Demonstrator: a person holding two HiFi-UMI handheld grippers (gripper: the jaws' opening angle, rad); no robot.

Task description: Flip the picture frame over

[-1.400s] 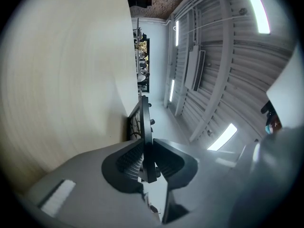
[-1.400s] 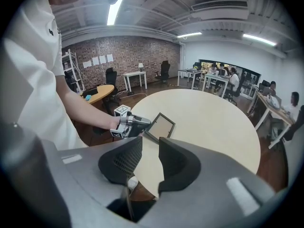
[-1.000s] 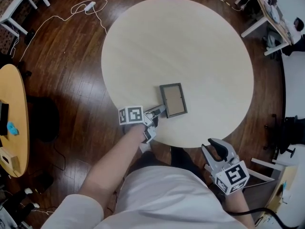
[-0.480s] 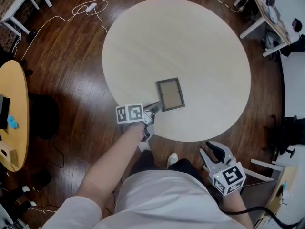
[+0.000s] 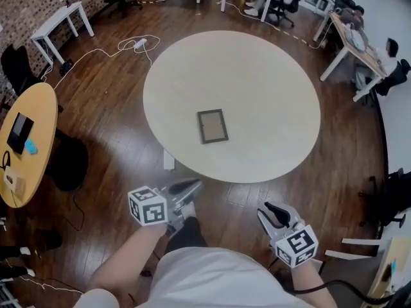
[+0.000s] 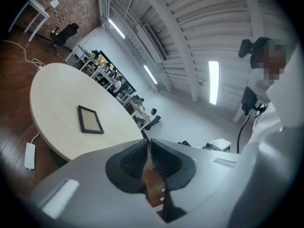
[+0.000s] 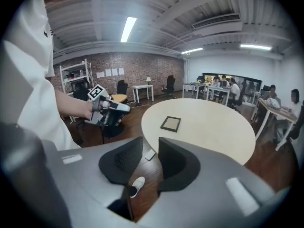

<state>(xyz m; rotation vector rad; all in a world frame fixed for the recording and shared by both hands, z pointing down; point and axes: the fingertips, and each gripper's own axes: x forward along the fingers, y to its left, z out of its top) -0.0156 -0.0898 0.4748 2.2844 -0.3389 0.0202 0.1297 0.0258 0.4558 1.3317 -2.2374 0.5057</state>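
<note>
On the dark wooden floor well to the left of the round pale wooden table stands a yellow oval wooden table with a few small items on it. A white cable with a power strip lies on the boards just off the round table's upper left edge. The dark-rimmed rectangular picture frame lies flat on the round table, left of the table's middle and toward its near edge, with nothing touching it. Its pale inner panel faces up, but whether that is the front or the back cannot be told. Off the round table's near edge, over the floor and well apart from the frame, the left gripper hangs in front of the person's white shirt. Its own view shows its two dark ribbed jaws pressed together with nothing between them, and the frame lies far off on the tabletop. To the right, also short of the round table's near edge, is the right gripper. Its jaws stand apart and empty, with only floor and a white shoe showing through the gap and the frame beyond. A white desk stands past the round table's far right side.
</note>
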